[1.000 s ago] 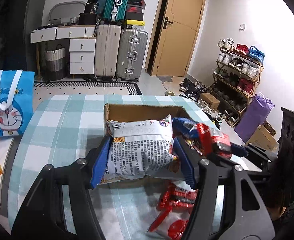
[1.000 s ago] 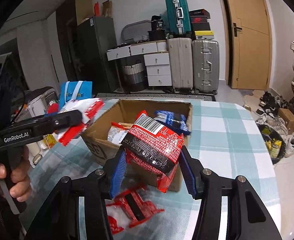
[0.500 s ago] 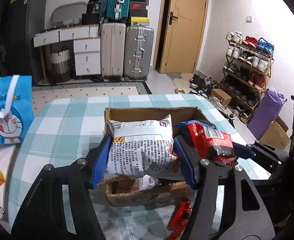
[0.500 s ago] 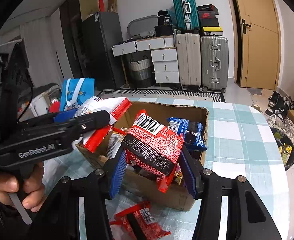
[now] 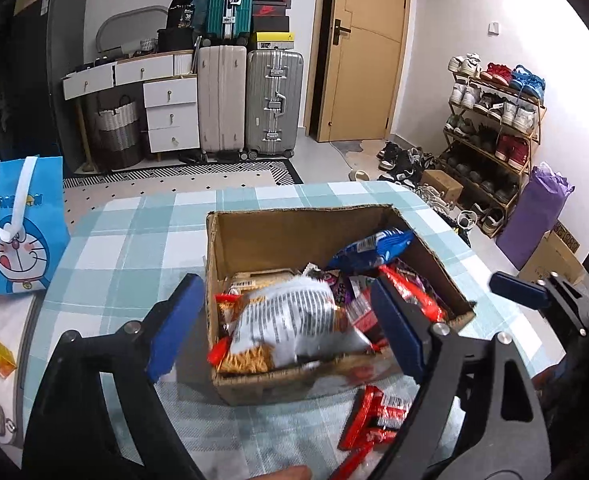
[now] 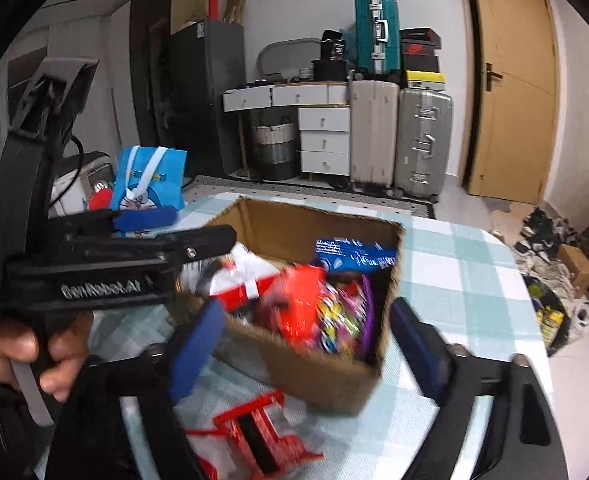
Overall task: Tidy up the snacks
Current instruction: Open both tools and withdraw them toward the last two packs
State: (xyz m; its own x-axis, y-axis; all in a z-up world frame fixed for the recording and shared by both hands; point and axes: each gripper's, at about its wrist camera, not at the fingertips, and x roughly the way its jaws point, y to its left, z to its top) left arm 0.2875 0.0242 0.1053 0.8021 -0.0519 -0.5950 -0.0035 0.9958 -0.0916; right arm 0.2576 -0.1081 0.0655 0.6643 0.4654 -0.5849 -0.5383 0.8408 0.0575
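Snack packets point(image 5: 374, 416) lie bottom centre before the cardboard box point(image 5: 294, 380), which is heaped with snacks; the left gripper point(image 5: 286, 328) and right gripper point(image 6: 306, 344) have just been opening, both empty.

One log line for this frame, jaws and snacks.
left gripper: jaws just opened, empty | right gripper: jaws just opened, empty | white packet, red packet: in box | red packets: on table

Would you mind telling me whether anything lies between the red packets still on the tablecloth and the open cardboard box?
Nothing visible does: the red packets lie just in front of the cardboard box, whose top is open.
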